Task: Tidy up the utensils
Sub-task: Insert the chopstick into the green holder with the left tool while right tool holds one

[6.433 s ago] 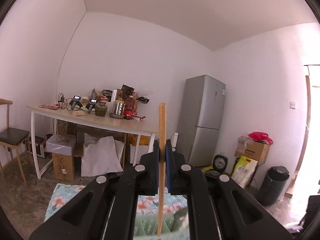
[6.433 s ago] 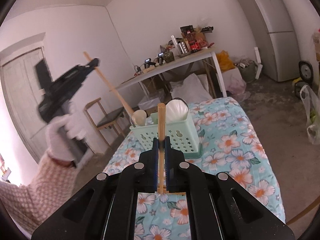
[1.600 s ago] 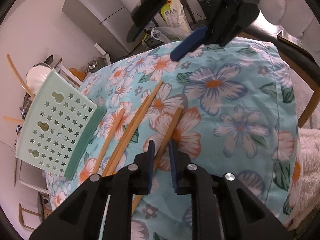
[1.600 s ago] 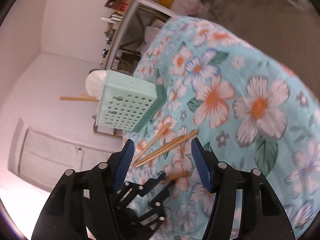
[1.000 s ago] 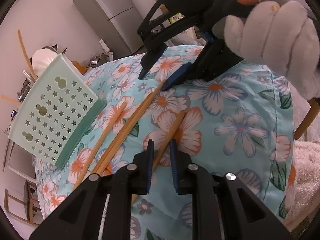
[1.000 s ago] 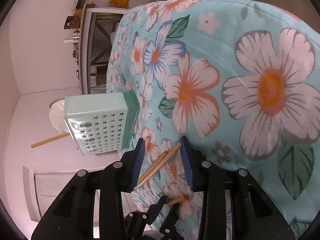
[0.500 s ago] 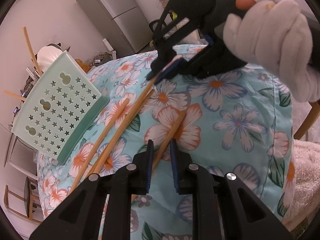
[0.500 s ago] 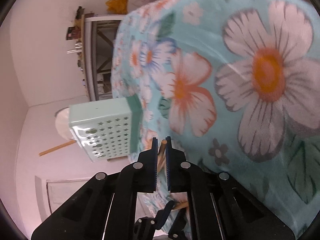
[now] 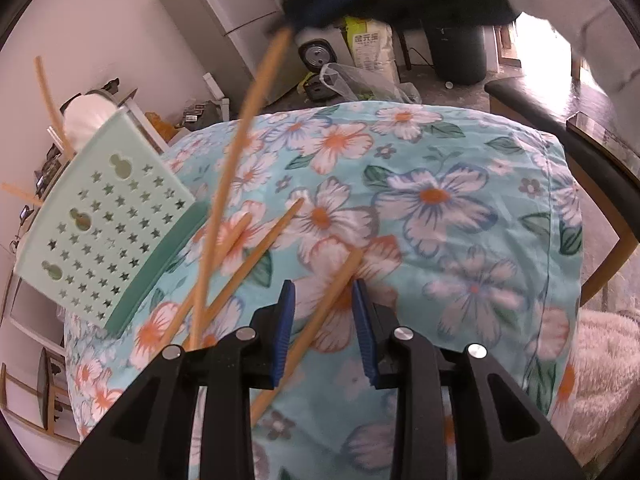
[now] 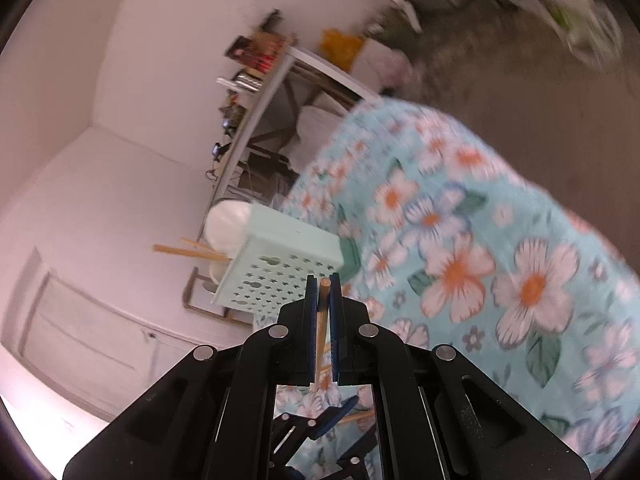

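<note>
The raised chopstick (image 10: 322, 320) is clamped between the blue pads of the right gripper (image 10: 324, 284), whose jaws are closed tight on it. In the right wrist view only a short length shows, standing on end between the pads. The left wrist view shows its full length (image 9: 236, 168): it slants from the blurred right gripper (image 9: 320, 4) at the top of the frame down toward the cloth, its lower end hidden behind the left gripper's body.

The left gripper (image 9: 324, 320) has its jaws spread apart. A second chopstick (image 9: 320, 316) lies flat on the floral tablecloth (image 9: 460, 216) and runs diagonally between the two pads; no contact with either pad is visible. In the right wrist view this gripper (image 10: 320, 424) appears only in part, low between the right gripper's arms.

Two further chopsticks (image 9: 248, 264) lie on the cloth, left of the gripped zone, between it and the mint-green utensil basket (image 9: 100, 224). The basket stands on the cloth, its star-perforated wall facing the camera.

The right wrist view shows the basket (image 10: 280, 268) from another angle, with chopsticks (image 10: 188, 252) already standing in it and a white rounded utensil (image 10: 228, 224) beside them. The left wrist view shows the same contents only as tips above the rim.

Background, left wrist view: a grey refrigerator (image 9: 216, 12). Background, right wrist view: a cluttered white table (image 10: 272, 80), blurred.
</note>
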`<state>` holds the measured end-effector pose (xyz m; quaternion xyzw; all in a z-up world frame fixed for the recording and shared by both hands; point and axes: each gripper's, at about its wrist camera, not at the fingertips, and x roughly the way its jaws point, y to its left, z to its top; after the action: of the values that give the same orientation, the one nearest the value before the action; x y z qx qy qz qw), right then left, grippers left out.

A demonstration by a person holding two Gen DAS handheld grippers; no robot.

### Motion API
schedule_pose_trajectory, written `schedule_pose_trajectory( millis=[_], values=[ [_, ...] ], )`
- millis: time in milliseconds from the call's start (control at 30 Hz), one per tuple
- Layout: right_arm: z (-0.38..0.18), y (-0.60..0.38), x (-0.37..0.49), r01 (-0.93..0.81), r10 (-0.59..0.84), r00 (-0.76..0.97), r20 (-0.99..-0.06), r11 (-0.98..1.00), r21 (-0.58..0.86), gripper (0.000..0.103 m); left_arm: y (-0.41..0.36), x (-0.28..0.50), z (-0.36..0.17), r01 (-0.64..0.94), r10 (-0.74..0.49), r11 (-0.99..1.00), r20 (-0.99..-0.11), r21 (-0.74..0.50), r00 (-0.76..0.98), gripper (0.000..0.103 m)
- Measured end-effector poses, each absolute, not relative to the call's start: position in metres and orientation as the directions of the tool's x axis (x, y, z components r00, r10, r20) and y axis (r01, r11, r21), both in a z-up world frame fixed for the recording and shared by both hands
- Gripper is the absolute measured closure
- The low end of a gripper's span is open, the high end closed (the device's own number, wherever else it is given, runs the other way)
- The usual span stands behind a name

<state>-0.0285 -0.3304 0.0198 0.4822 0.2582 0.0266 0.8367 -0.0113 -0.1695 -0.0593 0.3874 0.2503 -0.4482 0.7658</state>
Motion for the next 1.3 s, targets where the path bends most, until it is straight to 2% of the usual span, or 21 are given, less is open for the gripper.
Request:
schedule_pose_trajectory(
  millis=[133, 200, 333, 667, 867, 967, 1167, 1300],
  values=[
    [0.042, -0.321, -0.037, 0.172, 0.247, 0.880, -0.406, 0.631, 0.757, 0.099, -0.181, -0.008, -0.060, 0.883, -0.479, 0.299, -0.744, 0.361, 0.466, 0.075],
    [0.050, -0.315, -0.039, 0.159, 0.232, 0.884, -0.406, 0.666, 0.728, 0.099, -0.181, -0.005, -0.059, 0.893, -0.481, 0.302, -0.755, 0.334, 0.445, 0.084],
    [0.058, -0.303, -0.037, 0.139, 0.221, 0.886, -0.408, 0.712, 0.688, 0.099, -0.177, -0.005, -0.056, 0.886, -0.487, 0.323, -0.744, 0.332, 0.457, 0.086],
    [0.069, -0.294, -0.038, 0.105, 0.218, 0.895, -0.390, 0.746, 0.658, 0.100, -0.130, 0.004, 0.016, 0.846, -0.578, 0.462, -0.633, 0.267, 0.515, 0.093],
    [0.081, -0.288, -0.041, 0.083, 0.207, 0.905, -0.371, 0.771, 0.631, 0.100, -0.082, 0.029, 0.068, 0.798, -0.637, 0.590, -0.539, 0.119, 0.551, 0.097],
    [0.084, -0.285, -0.040, 0.076, 0.207, 0.907, -0.367, 0.776, 0.626, 0.100, -0.054, 0.045, 0.097, 0.764, -0.675, 0.645, -0.474, -0.007, 0.565, 0.098],
    [0.086, -0.283, -0.040, 0.059, 0.218, 0.908, -0.359, 0.779, 0.624, 0.100, -0.016, 0.082, 0.138, 0.692, -0.713, 0.692, -0.344, -0.204, 0.611, 0.098],
    [0.089, -0.283, -0.040, 0.045, 0.229, 0.908, -0.350, 0.778, 0.627, 0.100, -0.001, 0.103, 0.162, 0.655, -0.713, 0.701, -0.262, -0.280, 0.651, 0.098]
  ],
)
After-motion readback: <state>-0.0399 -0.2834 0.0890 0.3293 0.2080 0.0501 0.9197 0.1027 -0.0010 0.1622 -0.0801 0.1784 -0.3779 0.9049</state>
